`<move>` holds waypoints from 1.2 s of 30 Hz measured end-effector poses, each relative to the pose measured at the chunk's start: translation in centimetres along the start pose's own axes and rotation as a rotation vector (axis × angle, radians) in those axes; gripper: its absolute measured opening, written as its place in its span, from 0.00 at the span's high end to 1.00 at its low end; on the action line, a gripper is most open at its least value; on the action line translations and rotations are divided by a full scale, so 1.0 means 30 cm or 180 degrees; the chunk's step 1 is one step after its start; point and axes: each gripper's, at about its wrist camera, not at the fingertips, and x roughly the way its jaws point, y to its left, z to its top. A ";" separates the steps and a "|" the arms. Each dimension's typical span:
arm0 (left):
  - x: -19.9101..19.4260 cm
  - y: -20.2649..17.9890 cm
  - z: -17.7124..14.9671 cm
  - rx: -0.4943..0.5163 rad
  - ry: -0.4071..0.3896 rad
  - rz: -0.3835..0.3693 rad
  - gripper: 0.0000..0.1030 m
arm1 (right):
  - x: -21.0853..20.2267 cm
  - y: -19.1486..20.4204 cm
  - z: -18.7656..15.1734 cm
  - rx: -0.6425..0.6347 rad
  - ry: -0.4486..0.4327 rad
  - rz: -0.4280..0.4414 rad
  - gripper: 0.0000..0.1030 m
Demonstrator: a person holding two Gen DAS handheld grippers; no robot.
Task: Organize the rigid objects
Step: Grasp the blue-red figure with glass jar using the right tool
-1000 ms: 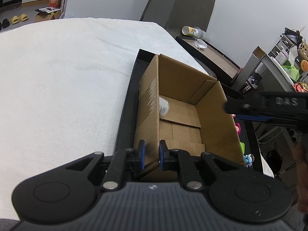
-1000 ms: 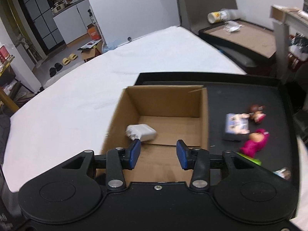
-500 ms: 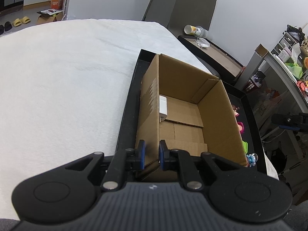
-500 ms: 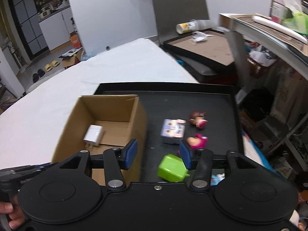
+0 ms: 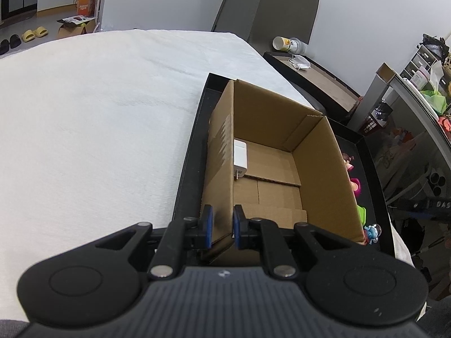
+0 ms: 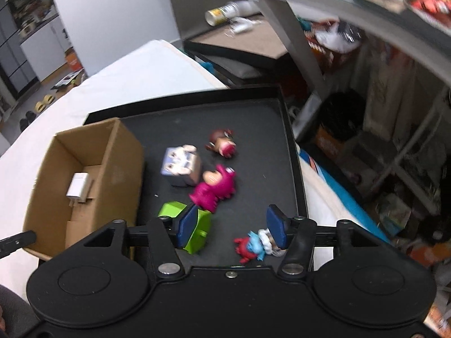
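An open cardboard box (image 5: 315,169) stands on a black tray (image 5: 186,169). A white charger (image 5: 240,156) lies inside it against the left wall, also seen in the right wrist view (image 6: 77,187). My left gripper (image 5: 220,226) is shut on the box's near left wall. My right gripper (image 6: 231,226) is open and empty above the tray (image 6: 253,112), over toys: a green block (image 6: 194,225), a magenta figure (image 6: 215,187), a blue and red figure (image 6: 253,246), a small printed box (image 6: 181,164) and a brown-haired figure (image 6: 222,143). The cardboard box (image 6: 118,174) is to its left.
The tray lies on a white bed cover (image 5: 98,118). A second black tray (image 5: 318,84) with a mask and a cup stands behind. A metal shelf rack (image 6: 366,56) with clutter is to the right of the tray.
My right gripper has swung right from above the box to above the toys and has opened wider. My left gripper has kept its hold on the box wall.
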 end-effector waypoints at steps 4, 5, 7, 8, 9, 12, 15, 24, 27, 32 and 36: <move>0.001 -0.002 -0.001 -0.0015 0.0004 -0.0003 0.87 | 0.037 -0.043 -0.018 0.0047 0.0081 -0.0004 0.47; 0.001 -0.004 -0.001 -0.0032 0.0011 -0.0003 0.87 | 0.051 -0.052 -0.018 0.0034 0.0137 -0.0001 0.47; 0.002 -0.004 0.000 -0.0053 0.0014 0.0003 0.87 | 0.078 -0.072 -0.016 0.0037 0.0241 0.0017 0.47; 0.002 -0.004 0.000 -0.0055 0.0014 0.0008 0.87 | 0.091 -0.078 -0.014 0.0012 0.0285 0.0058 0.45; 0.001 -0.006 0.000 -0.0052 0.0014 0.0013 0.87 | 0.101 -0.078 -0.014 -0.0032 0.0323 0.0087 0.44; 0.004 -0.011 0.002 -0.0031 0.0018 0.0043 0.87 | 0.128 -0.067 -0.016 -0.0127 0.0397 0.0084 0.40; 0.011 -0.008 0.004 -0.0033 0.0032 0.0061 0.87 | 0.167 -0.064 -0.023 -0.0144 0.0539 0.0102 0.39; 0.018 0.000 0.007 -0.0064 0.0043 0.0049 0.87 | 0.245 -0.049 -0.040 -0.0397 0.0699 -0.0112 0.33; 0.018 0.000 0.007 -0.0064 0.0043 0.0047 0.87 | 0.263 -0.048 -0.044 -0.0429 0.0745 -0.0110 0.33; 0.019 0.001 0.008 -0.0065 0.0039 0.0047 0.87 | 0.290 -0.031 -0.054 -0.0561 0.0843 -0.0168 0.33; 0.018 0.001 0.008 -0.0067 0.0039 0.0046 0.87 | 0.291 -0.025 -0.069 -0.0590 0.0896 -0.0139 0.42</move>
